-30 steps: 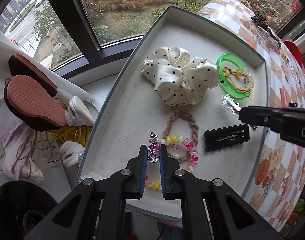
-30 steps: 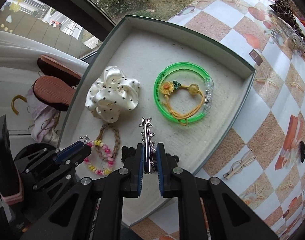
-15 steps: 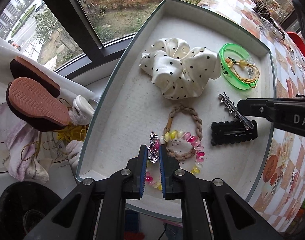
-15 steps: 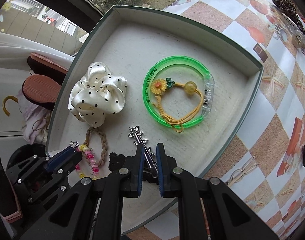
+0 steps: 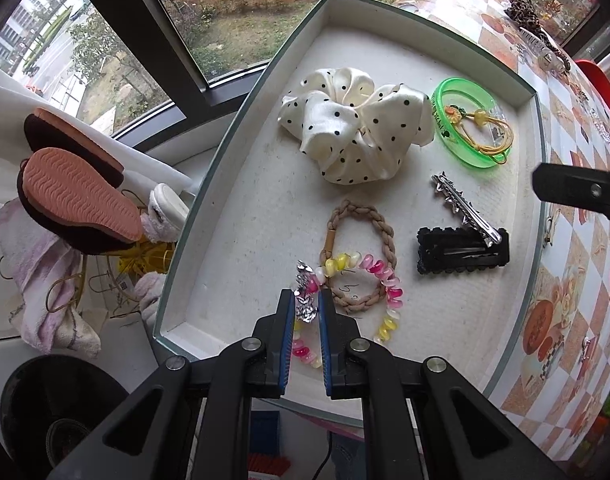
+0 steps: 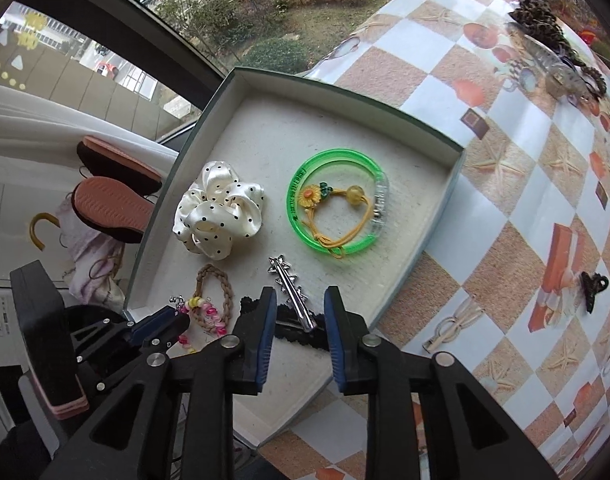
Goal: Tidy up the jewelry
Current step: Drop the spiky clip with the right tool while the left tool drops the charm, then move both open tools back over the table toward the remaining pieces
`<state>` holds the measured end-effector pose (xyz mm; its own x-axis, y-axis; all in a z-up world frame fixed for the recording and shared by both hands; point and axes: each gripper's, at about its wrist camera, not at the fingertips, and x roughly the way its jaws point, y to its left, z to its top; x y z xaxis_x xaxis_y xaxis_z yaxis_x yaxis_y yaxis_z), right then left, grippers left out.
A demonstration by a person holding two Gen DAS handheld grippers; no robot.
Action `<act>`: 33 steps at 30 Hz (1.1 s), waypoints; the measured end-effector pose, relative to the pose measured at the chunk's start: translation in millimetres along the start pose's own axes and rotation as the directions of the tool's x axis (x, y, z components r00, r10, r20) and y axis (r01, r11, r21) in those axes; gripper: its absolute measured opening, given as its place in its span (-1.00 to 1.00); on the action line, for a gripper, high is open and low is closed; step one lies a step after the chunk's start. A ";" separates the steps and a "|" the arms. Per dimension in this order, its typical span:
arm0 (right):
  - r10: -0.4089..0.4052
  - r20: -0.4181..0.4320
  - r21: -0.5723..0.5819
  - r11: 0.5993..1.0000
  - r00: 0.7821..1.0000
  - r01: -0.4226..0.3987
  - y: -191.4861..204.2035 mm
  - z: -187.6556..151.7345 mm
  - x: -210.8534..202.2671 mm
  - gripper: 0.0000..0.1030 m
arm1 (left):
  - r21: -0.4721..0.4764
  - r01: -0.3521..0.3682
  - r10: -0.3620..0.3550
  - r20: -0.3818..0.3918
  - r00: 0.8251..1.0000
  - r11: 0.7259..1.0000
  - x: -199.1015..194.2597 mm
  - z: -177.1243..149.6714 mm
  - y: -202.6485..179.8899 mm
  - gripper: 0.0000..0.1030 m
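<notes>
Tray (image 6: 433,136) holds our sorted pieces, so each new one goes inside it. Our right gripper (image 6: 297,304) is opening, nothing pressed between its pads, and the silver clip (image 6: 292,293) lies below it, one end across the black clip (image 5: 463,252). Our left gripper (image 5: 306,305) is clamped on a silver charm (image 5: 305,300) of the bead bracelet (image 5: 379,280), probably to lay it flat.

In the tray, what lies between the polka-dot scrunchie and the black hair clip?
Between the scrunchie and black clip lies the silver star hair clip, its end resting on the black one; the left wrist view shows this.
</notes>
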<state>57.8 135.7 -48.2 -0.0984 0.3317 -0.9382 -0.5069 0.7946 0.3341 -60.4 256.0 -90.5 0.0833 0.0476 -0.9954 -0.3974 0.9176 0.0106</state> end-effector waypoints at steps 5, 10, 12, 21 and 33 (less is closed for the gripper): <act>-0.002 0.009 0.032 0.999 1.000 0.002 -16.3 -11.0 -13.6 -0.32 | 0.024 -0.018 0.017 0.005 1.000 1.000 -6.3 0.2 -4.1 -0.69; -0.002 0.015 0.066 0.998 1.000 0.001 -25.6 -23.1 -18.3 -0.29 | 0.050 -0.032 0.031 0.026 0.999 0.998 -12.4 2.6 -9.8 1.00; -0.003 0.016 0.075 0.997 1.000 0.002 -28.0 -24.9 -19.2 -0.29 | 0.048 -0.046 0.043 0.066 0.997 0.998 -20.6 2.9 -12.1 1.00; -0.009 0.033 0.109 0.994 0.999 0.005 -40.4 -36.2 -29.6 -0.11 | 0.068 -0.038 0.034 0.065 0.997 0.997 -32.1 8.3 -24.4 1.00; -0.048 0.075 0.210 0.977 0.996 0.032 -90.2 -71.1 -63.2 0.54 | 0.088 -0.095 0.089 0.079 0.993 0.992 -40.7 14.2 -42.7 1.00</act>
<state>48.8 6.9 -25.5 -0.0091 0.3301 -0.9439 -0.3186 0.8938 0.3157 -33.8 220.5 -49.2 0.1194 0.1595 -0.9799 -0.3218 0.9399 0.1138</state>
